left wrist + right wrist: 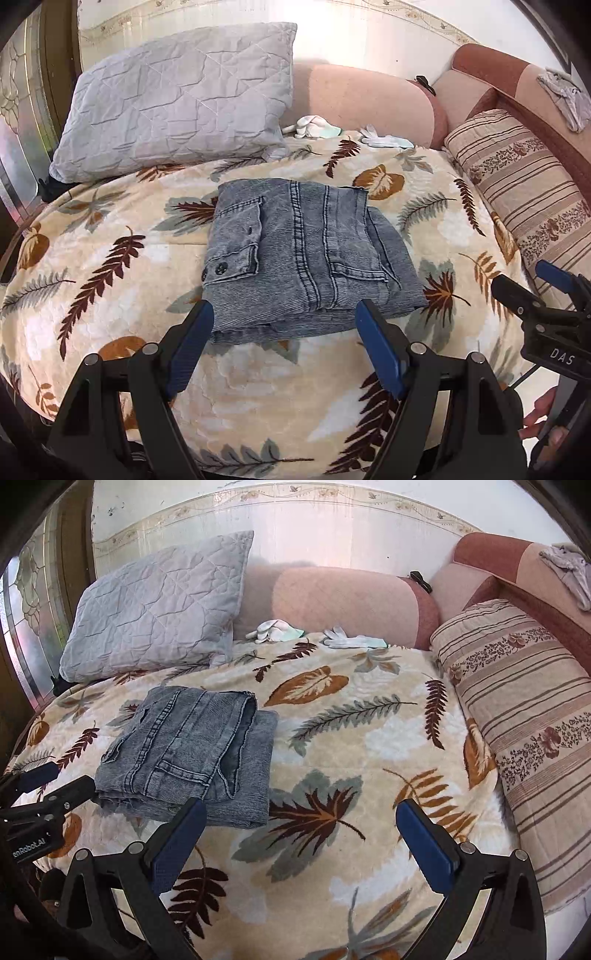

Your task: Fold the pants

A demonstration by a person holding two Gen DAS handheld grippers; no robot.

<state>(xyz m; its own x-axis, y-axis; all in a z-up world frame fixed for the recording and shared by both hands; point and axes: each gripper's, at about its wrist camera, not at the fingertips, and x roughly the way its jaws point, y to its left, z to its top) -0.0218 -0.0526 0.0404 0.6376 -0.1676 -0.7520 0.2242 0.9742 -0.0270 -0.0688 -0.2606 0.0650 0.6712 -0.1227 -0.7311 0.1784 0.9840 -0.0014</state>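
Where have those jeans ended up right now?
The jeans lie folded on the leaf-patterned blanket, just ahead of the open left claw in its view, with the grey pillow behind them to the left.

White tiled wall (332,535), pink sofa back (343,602), leaf-print blanket (369,746), grey pillow (177,99), bright light

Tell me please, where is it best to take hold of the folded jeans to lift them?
Probably grip the folded jeans at the thick near edge, coming low from the front. All layers stack there, facing the open left tongs, so one pinch could hold the whole bundle. The right side is thinner, with a lower layer sticking out.
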